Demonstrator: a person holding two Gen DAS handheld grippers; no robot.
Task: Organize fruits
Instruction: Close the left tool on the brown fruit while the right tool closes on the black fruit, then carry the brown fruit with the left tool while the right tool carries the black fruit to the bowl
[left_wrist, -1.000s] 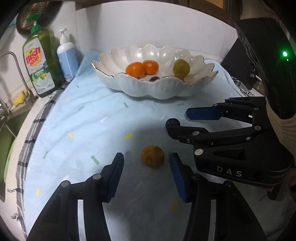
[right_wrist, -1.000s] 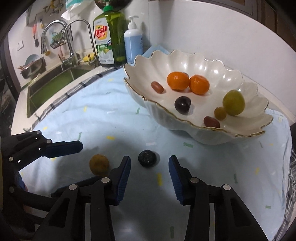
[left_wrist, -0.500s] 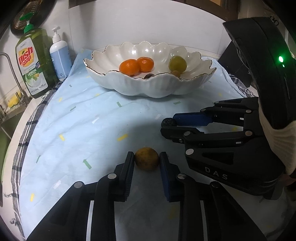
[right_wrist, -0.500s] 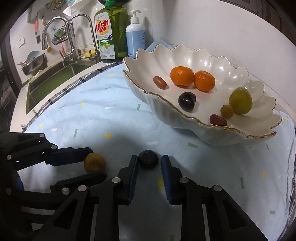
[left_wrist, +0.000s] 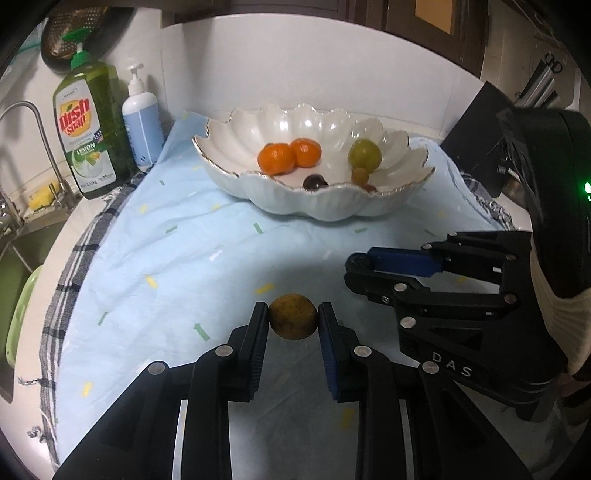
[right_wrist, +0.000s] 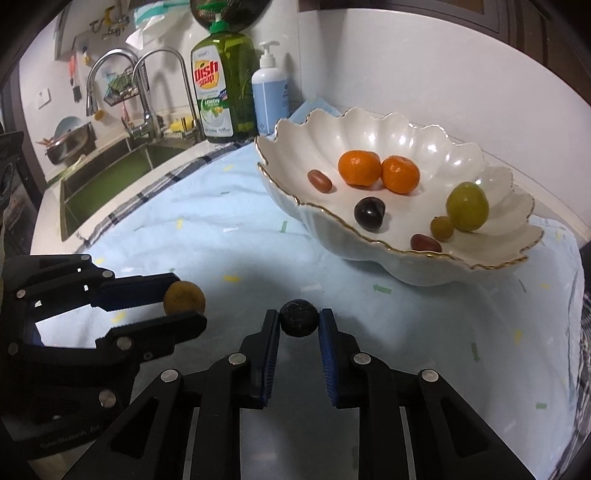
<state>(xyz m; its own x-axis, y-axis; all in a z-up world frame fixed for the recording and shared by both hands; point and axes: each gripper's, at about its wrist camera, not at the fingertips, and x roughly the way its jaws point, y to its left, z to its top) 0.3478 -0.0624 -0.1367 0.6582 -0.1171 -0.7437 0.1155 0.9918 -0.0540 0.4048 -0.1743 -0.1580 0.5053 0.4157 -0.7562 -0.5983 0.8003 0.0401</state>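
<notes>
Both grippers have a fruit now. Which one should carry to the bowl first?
Probably the right gripper: shut on the black fruit, it sits nearer the bowl. The left gripper, holding the yellow-brown fruit, is farther.

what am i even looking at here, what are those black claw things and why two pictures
Those claws are two hand-held grippers; a person carries one in each hand, and each has a fisheye camera looking out along its fingers. So each picture is one gripper's own view. The left gripper is shut on a yellow-brown fruit; the right gripper is shut on a small dark fruit. Each gripper also shows at the edge of the other's picture. Both work over a light blue cloth. Behind stands a white scalloped bowl already holding two oranges, a green fruit and several smaller ones.
</notes>
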